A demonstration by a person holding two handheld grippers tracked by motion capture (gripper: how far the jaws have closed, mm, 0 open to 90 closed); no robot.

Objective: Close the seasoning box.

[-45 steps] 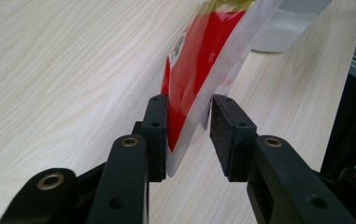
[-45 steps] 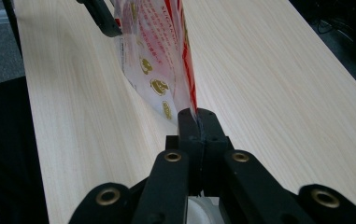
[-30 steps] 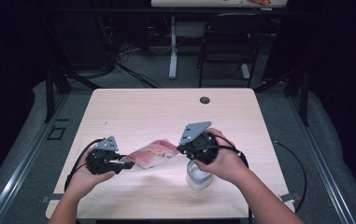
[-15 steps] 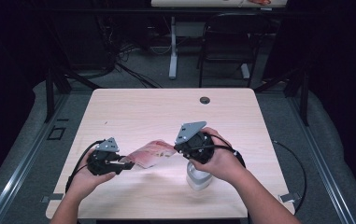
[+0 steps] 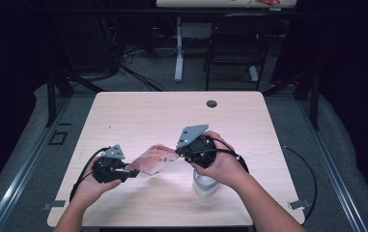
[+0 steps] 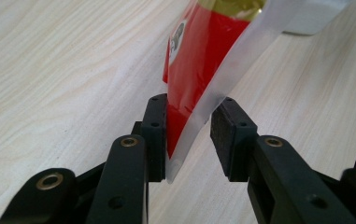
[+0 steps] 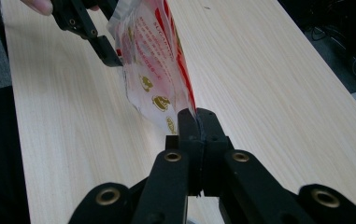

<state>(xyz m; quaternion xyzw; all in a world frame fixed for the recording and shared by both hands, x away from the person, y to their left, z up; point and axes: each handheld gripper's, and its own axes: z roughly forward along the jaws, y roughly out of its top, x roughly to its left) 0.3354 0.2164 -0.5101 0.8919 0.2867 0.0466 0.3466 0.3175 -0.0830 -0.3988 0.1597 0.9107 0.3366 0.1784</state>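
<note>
Worktop (image 5: 138, 116): pale wood grain, spread beneath both tongs | Round grommet hole (image 5: 212, 103): dark, near the far edge, well beyond the right tongs | White cylindrical object (image 5: 204, 183): standing just under the right tongs | Dark chair (image 5: 232, 46): on grey floor (image 5: 138, 79), far beyond both tongs
</note>
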